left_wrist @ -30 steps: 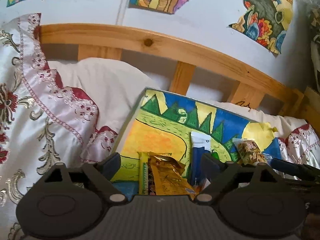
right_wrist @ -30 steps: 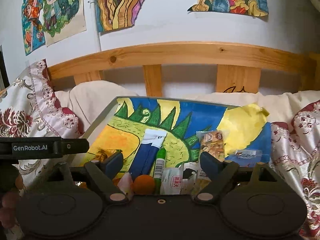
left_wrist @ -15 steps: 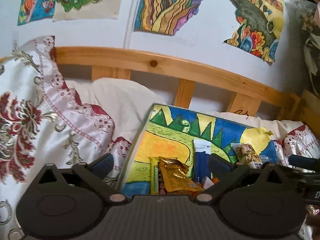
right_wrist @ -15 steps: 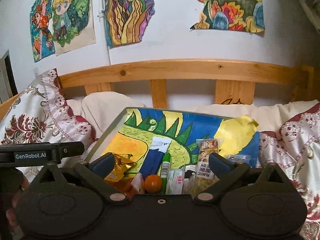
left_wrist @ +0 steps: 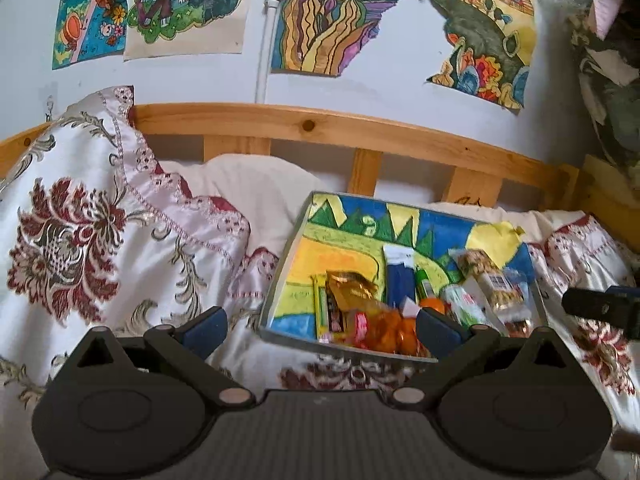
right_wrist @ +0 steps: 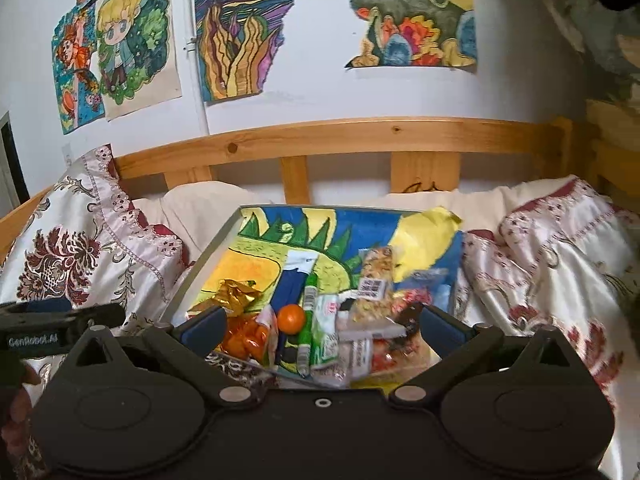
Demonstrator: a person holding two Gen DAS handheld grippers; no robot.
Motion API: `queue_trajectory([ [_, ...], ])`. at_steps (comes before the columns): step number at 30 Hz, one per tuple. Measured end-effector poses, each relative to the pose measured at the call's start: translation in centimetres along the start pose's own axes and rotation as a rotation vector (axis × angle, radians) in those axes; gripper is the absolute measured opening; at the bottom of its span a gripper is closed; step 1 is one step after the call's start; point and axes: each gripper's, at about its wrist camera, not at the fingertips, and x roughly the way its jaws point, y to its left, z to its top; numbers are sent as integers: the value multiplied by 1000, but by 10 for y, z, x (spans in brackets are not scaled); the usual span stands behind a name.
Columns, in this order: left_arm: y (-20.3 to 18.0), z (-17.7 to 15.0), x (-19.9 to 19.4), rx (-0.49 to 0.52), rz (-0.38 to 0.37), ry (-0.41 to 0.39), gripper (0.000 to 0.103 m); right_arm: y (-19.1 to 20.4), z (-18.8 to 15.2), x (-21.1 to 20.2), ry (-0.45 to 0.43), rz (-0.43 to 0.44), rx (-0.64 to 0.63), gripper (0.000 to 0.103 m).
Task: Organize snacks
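1. My left gripper (left_wrist: 320,326) stands spread wide, nothing between its two blue fingers (left_wrist: 206,326); it hangs over the bedding, just off the tray's near left corner.
2. My right gripper (right_wrist: 320,326) is equally wide and holds nothing; the snack pile shows in the gap between its fingers, untouched.
3. One tray (right_wrist: 208,258) lies tilted on the bed, lined with a painted dinosaur drawing, and all the snacks sit bunched along its near edge.
4. I count one crumpled gold wrapper (right_wrist: 236,294), one long blue packet (right_wrist: 294,280), one green tube (right_wrist: 308,312), one loose orange ball (right_wrist: 291,319), one bag of orange pieces (right_wrist: 246,338), one nut bar (right_wrist: 374,280) in clear wrap, and one green-and-white packet (right_wrist: 326,332).
5. Further packets at the near right corner overlap too much for me to count.
6. One yellow-green bar (left_wrist: 320,308) lies beside the gold wrapper in the left view.
7. One wooden headboard (right_wrist: 320,136) runs behind, and I count four drawings (right_wrist: 236,28) on the wall.
8. Two embroidered satin cushions (right_wrist: 80,240) flank the tray.
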Motion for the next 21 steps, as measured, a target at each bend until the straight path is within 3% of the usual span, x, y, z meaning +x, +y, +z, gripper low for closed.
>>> queue_trajectory([
  [21, -4, -32, -25, 26, -20, 76, 102, 7, -38, -39, 61, -17, -33, 102],
])
